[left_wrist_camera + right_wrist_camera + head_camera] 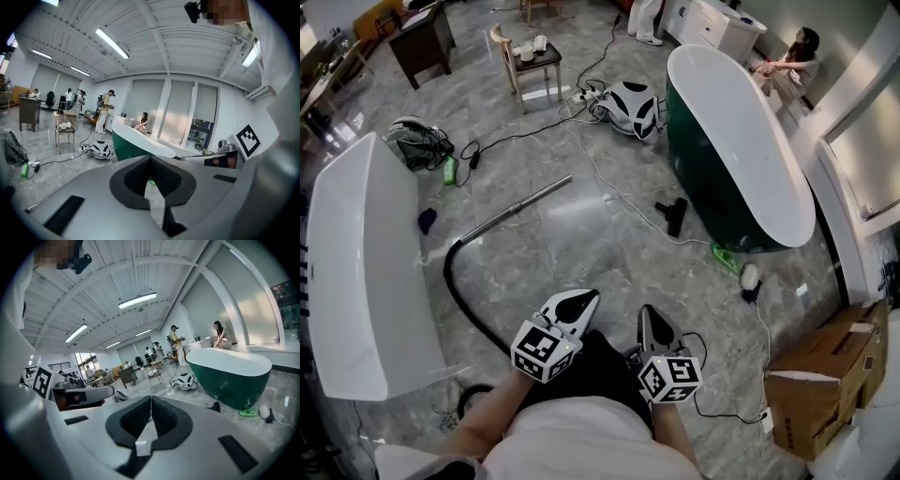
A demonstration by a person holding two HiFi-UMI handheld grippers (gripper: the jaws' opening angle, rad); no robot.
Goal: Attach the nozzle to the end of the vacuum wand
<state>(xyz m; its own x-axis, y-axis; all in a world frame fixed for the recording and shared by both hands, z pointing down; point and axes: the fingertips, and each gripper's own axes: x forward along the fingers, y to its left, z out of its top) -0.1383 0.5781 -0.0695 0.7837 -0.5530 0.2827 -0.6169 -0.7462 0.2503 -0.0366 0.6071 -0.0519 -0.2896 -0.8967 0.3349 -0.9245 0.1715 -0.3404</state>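
Note:
The metal vacuum wand (517, 205) lies on the grey floor, joined to a black hose (461, 298) that curves back toward me. The black nozzle (673, 214) lies apart from it beside the green bathtub (727, 141), also seen as a small dark shape (214, 406) in the right gripper view. My left gripper (584, 298) and right gripper (648, 314) are held close to my body, both shut and empty, well short of wand and nozzle. In the left gripper view the jaws (151, 159) meet with nothing between them; the right gripper (151, 399) looks the same.
A white bathtub (356, 262) stands at the left. A cardboard box (830, 375) sits at the right. A black and white helmet-like object (630, 105), a dark bag (420, 142), a wooden chair (525, 58), cables and a green bottle (725, 258) lie on the floor. People stand and sit farther off.

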